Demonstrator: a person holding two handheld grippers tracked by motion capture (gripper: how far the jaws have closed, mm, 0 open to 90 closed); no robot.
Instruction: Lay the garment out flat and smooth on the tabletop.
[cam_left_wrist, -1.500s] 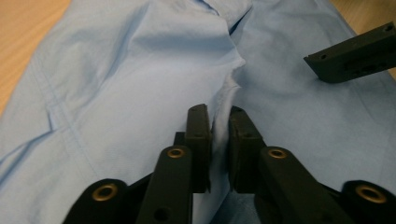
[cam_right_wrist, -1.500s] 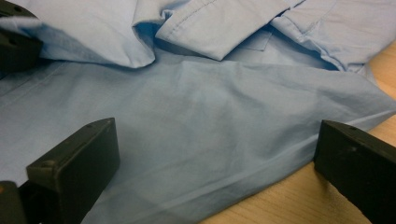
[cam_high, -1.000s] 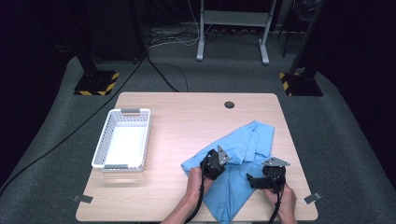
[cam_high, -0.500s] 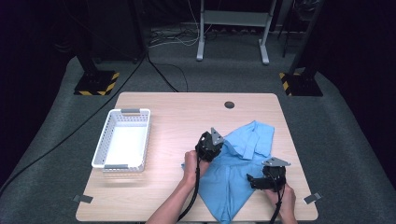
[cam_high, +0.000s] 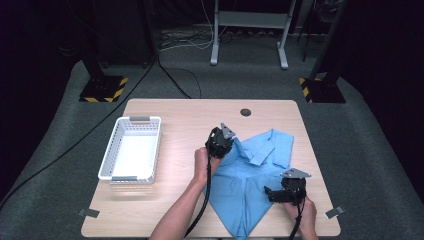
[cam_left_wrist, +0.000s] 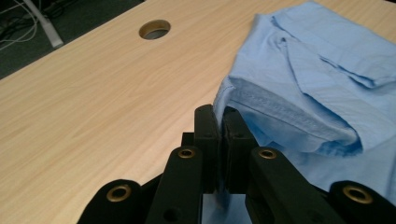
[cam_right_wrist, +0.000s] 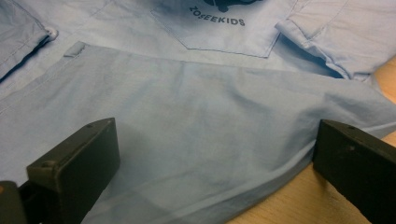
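Note:
A light blue shirt (cam_high: 250, 185) lies spread on the right half of the wooden table (cam_high: 175, 120). My left gripper (cam_high: 230, 145) is shut on a folded edge of it near the collar end, the cloth pinched between the jaws (cam_left_wrist: 222, 116); the shirt (cam_left_wrist: 317, 84) bunches up just beyond them. My right gripper (cam_high: 268, 193) rests low at the shirt's right side, near the table's front edge. Its jaws stand wide open (cam_right_wrist: 215, 140) over a flat fold of the shirt (cam_right_wrist: 210, 93), below a chest pocket with a dark print (cam_right_wrist: 217, 21).
A white plastic basket (cam_high: 112, 150) stands on the left part of the table with nothing in it. A round cable hole (cam_high: 245, 112) sits near the far edge, also seen ahead of the left jaws as the hole (cam_left_wrist: 154, 29). Bare wood lies between basket and shirt.
My left gripper has moved away from the person toward the far edge, rising a little, pulling the shirt's left side with it. The right gripper has stayed where it was.

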